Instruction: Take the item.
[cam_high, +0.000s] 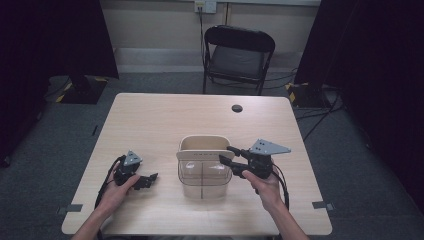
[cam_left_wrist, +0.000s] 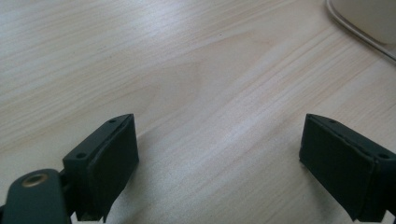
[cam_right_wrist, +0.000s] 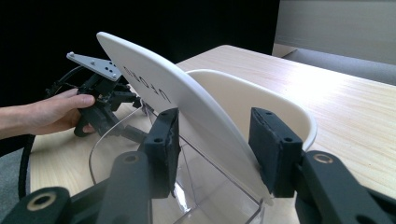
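Observation:
A cream bin (cam_high: 205, 144) with a clear front part (cam_high: 202, 176) stands near the middle of the wooden table (cam_high: 165, 120). Its white lid (cam_right_wrist: 154, 84) stands tilted up on edge. My right gripper (cam_high: 225, 153) reaches in from the right, and in the right gripper view (cam_right_wrist: 215, 144) both pads sit against the lid's two faces, shut on it. My left gripper (cam_high: 146, 181) lies low on the table, left of the bin. Its jaws (cam_left_wrist: 219, 154) stand wide open over bare wood, with a corner of the bin (cam_left_wrist: 369, 18) at the top right.
A black folding chair (cam_high: 237, 55) stands beyond the table's far edge. A small black round cap (cam_high: 237, 108) sits in the tabletop at the back right. Tape marks (cam_high: 70, 208) lie at the near corners. Dark curtains hang at both sides.

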